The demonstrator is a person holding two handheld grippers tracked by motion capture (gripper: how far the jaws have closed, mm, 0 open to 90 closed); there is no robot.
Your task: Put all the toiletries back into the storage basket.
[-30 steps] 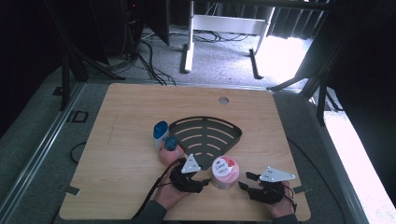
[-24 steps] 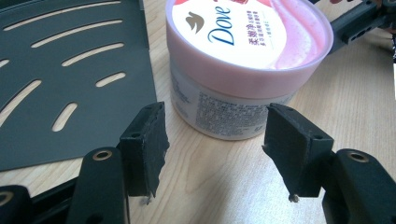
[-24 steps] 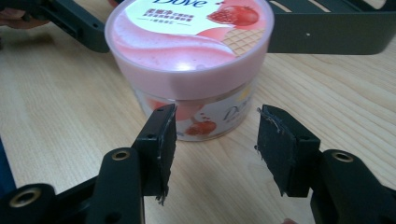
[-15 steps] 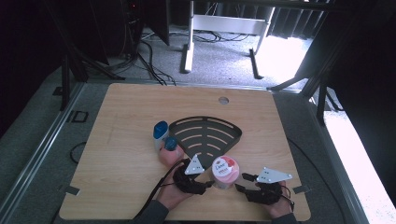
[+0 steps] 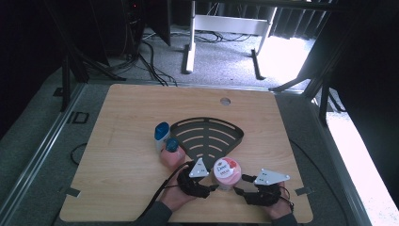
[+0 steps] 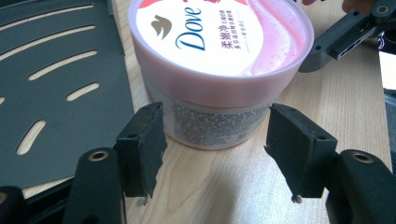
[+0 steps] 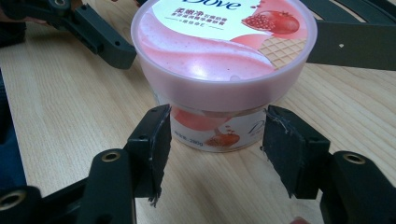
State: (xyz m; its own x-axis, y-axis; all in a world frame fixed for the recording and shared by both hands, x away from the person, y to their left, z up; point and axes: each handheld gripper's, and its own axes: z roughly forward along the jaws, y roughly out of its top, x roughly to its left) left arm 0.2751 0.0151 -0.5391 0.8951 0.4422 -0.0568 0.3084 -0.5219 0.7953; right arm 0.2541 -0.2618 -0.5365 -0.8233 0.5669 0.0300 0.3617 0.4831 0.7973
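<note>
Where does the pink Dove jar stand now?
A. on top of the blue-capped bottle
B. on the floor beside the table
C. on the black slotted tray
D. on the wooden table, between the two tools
D: the pink Dove jar rests on the bare wooden table, just off the black slotted tray, with the left tool and right tool on either side.

Tub (image 5: 227, 173) between grippers, before rack (image 5: 207, 136)

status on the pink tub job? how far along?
Early. Done: both grippers are lined up on the pink tub, the left gripper from one side and the right gripper from the other. In hand: nothing is gripped; both pairs of jaws stand open just short of the tub, and the right jaws have just been opening. Left: the tub sits on the table beside the black slotted tray, lid on.
</note>
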